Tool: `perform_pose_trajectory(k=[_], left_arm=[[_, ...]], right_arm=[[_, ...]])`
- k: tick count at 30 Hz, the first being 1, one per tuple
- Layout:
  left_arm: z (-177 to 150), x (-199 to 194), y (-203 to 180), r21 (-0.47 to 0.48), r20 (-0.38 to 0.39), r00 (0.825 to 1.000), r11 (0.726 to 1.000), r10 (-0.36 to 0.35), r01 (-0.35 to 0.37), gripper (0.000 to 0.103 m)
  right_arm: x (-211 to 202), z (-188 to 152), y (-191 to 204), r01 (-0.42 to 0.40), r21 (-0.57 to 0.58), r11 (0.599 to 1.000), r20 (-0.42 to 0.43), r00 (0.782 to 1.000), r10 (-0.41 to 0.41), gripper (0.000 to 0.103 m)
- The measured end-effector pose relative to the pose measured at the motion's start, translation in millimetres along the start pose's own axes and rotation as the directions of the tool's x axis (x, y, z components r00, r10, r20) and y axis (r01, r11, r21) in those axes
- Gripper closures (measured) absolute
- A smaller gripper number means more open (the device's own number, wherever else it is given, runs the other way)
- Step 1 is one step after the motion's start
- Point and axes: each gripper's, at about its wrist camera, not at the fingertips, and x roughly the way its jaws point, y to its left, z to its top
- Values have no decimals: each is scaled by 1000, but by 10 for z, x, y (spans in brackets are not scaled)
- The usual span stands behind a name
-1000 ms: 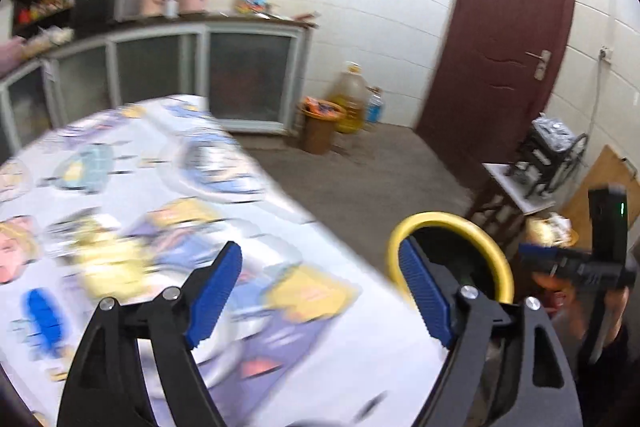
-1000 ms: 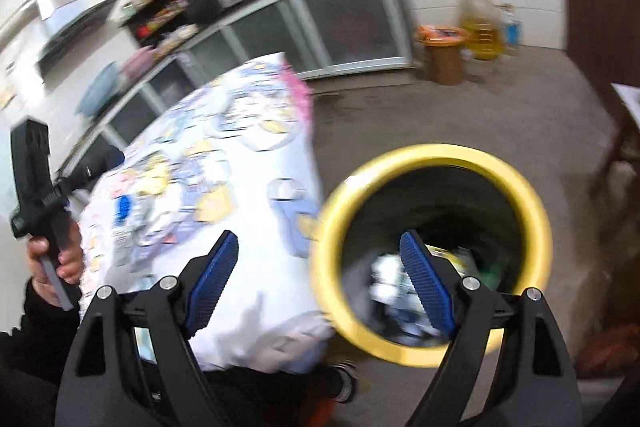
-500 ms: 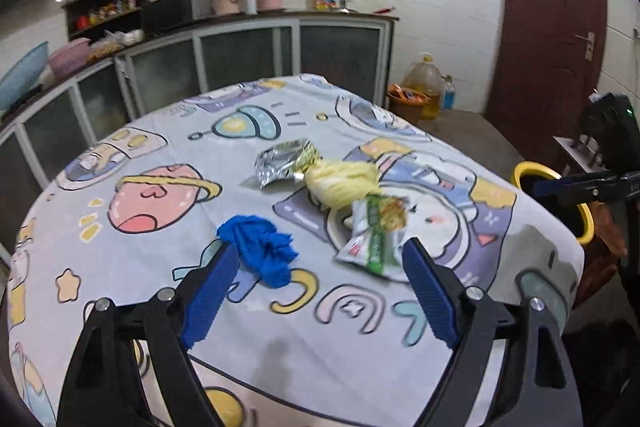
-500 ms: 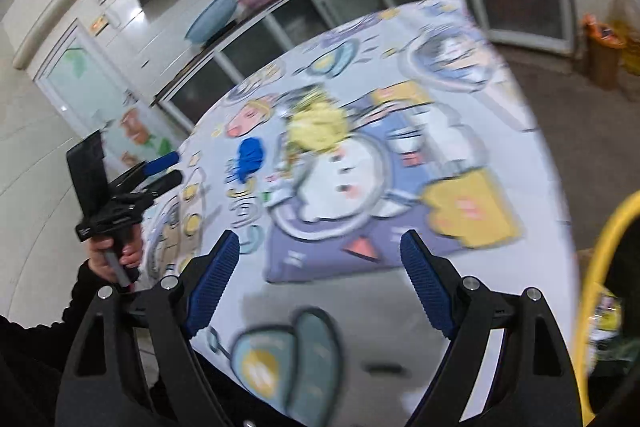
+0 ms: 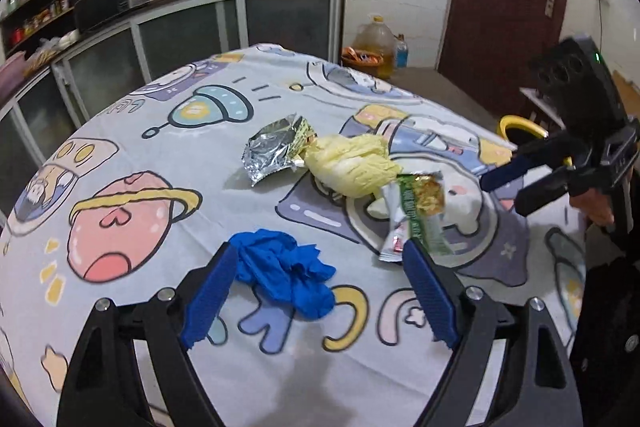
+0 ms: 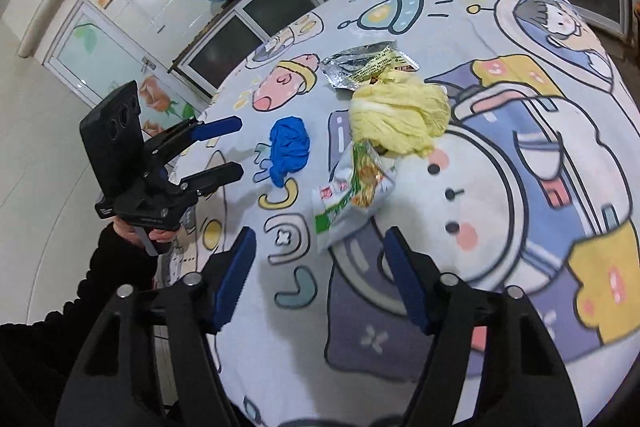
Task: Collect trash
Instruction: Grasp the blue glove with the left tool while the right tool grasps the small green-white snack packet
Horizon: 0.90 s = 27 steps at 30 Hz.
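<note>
Two hand-held grippers over a round surface covered with a cartoon-print cloth. The left gripper is hanging with its jaws wide apart and gripping nothing; the crumpled blue glove is lying on the cloth between its fingertips, nearer the left pad, with no pad pressing on it. The right gripper is closing its jaws, which are still parted, with nothing between them; the green-and-white snack wrapper is lying just ahead of its fingertips. Beyond that wrapper, and overlapping its far end, a crumpled yellow wad is resting on the cloth, and a silver foil wrapper is touching the wad's far side. In the left wrist view, a yellow-rimmed bin is showing past the surface's far right edge, behind the right gripper.
</note>
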Motion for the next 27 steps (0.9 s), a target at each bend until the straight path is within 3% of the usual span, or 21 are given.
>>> perform_pose_trajectory(k=[9,17,20,22,24,27], left_arm=[[36,275,174,-12,-60,997,999,-53,53,22],[35,467,210,-12,-101,994,999,-33,32,27],[36,552,253,-24,-128,991,999,-25,22,48],[27,593,274,-27,-146,989,1000,-11,7,74],[22,604,301,-36,-150,989,999,0,-5,84],[26,554,330,-61,-138,990,998,8,-17,93]], right_arm=[[260,190,-128,30,32,999,-31,999,-29,40],[427,265,-188,32,50,998,-76,997,-28,50],[455,260,-194,40,53,998,-85,996,-35,61],[479,267,-189,53,44,998,-93,994,-49,79],[481,260,-169,71,32,997,-97,993,-68,91],[471,262,-154,66,31,997,-105,993,-62,97]])
